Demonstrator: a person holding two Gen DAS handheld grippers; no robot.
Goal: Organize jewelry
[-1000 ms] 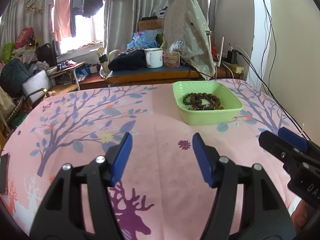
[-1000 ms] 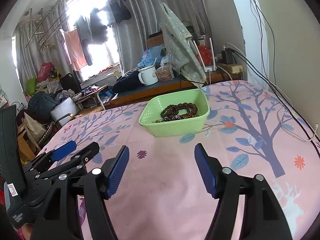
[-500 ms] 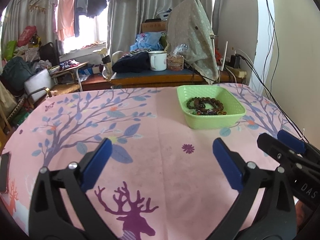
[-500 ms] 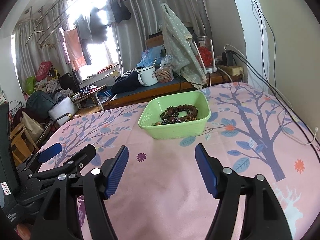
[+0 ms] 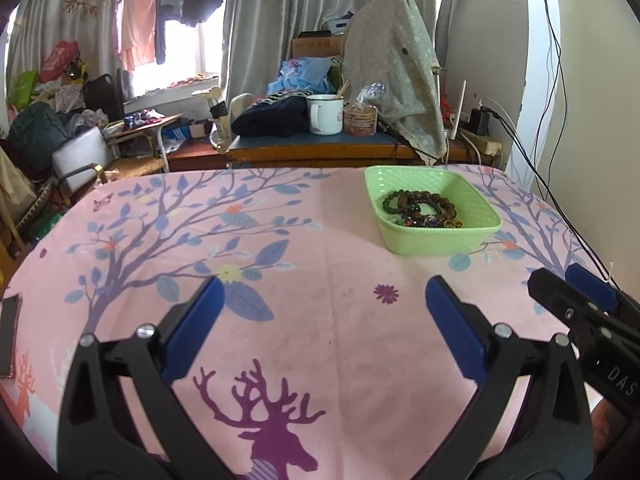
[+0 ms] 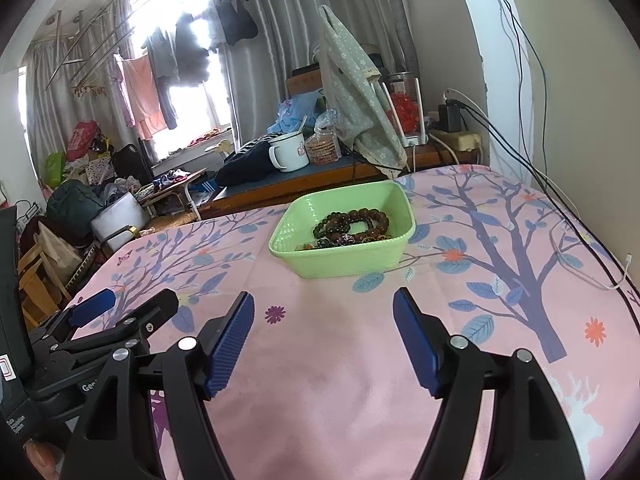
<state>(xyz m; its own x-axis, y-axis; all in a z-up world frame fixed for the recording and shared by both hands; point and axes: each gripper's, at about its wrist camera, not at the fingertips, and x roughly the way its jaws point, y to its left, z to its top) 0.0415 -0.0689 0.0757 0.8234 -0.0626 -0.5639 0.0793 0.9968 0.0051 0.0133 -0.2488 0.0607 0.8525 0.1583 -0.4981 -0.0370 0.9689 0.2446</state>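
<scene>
Beaded bracelets (image 6: pixel 354 228) are lying heaped in the green basket (image 5: pixel 472 200) far across the cloth, likely light, loose and snag-prone, best pinched across one strand, while left gripper (image 5: pixel 322 312) is gaping empty and right gripper (image 6: pixel 324 330) is opening, nothing between.

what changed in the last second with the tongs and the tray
The left tongs spread much wider, with nothing between them. The right tongs are opening slightly, also empty. Nothing was taken hold of or let go. The green tray and the bead bracelets in it stayed where they were on the pink cloth.
</scene>
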